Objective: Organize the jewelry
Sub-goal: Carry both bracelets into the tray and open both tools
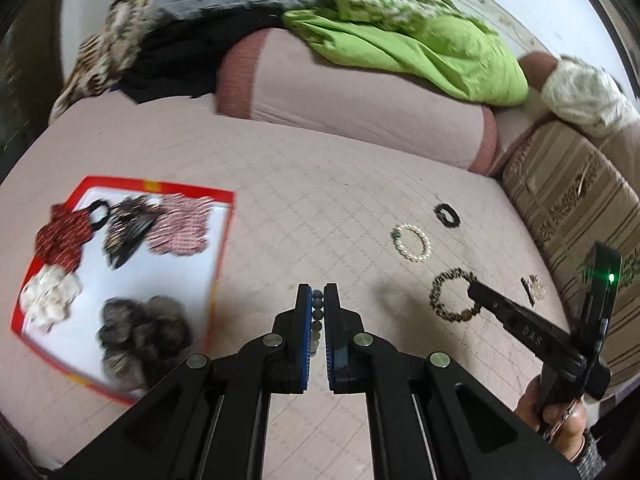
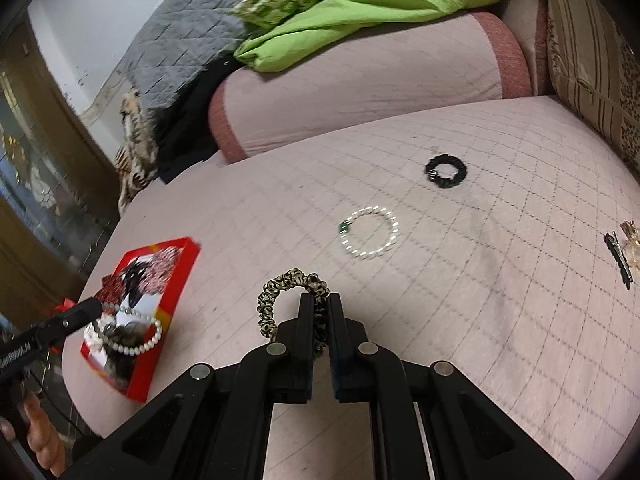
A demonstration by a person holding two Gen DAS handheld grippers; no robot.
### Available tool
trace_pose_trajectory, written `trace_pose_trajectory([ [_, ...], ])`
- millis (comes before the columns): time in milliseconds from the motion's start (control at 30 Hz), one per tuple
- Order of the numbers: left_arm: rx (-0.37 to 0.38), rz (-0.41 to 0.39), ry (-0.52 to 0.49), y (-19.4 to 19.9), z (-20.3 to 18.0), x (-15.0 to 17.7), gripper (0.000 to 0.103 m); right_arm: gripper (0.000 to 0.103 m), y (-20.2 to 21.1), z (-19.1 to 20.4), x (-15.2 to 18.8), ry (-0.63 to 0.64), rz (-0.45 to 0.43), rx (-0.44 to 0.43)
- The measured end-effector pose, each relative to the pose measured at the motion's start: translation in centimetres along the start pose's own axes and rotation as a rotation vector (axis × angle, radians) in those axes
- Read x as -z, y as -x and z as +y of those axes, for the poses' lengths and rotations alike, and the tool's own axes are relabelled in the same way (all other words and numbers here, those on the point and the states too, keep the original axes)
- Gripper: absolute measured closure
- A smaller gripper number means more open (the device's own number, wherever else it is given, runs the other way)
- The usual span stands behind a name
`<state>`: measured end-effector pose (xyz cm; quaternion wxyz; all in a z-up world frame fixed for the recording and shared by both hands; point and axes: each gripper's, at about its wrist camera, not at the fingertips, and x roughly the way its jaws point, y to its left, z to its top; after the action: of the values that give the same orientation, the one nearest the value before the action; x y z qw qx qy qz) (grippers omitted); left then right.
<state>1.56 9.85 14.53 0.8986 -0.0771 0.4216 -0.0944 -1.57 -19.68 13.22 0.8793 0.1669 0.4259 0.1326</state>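
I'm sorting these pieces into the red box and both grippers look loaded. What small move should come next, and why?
Probably carry the left gripper a little further left over the red box and open it. Its jaws are shut on a beaded bracelet that hangs over the box's near edge, while the right gripper holds the patterned scrunchie on the cushion.

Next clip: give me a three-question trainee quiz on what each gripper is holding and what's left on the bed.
1. True or false: the right gripper has its jaws shut on the leopard-print scrunchie.
2. What does the left gripper hold? A) bead bracelet B) hair clip C) nothing
3. Which item lies on the quilt between the black scrunchie and the right gripper?

Key: 1 true; 2 A; 3 the white pearl bracelet.
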Motion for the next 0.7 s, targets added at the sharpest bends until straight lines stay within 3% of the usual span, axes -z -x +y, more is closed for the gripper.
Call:
trace_pose_trajectory([
  [400,-0.113,-0.031,0.154,4.0,8.5,1.0,0.098,0.096,0.3,7.0,1.8,0.140,0.046,-0.075],
  [700,-0.128,-0.028,0.287,4.2,14.3,2.0,0.098,0.096,-1.7,13.0,2.0,0.248,0.101,-0.143],
])
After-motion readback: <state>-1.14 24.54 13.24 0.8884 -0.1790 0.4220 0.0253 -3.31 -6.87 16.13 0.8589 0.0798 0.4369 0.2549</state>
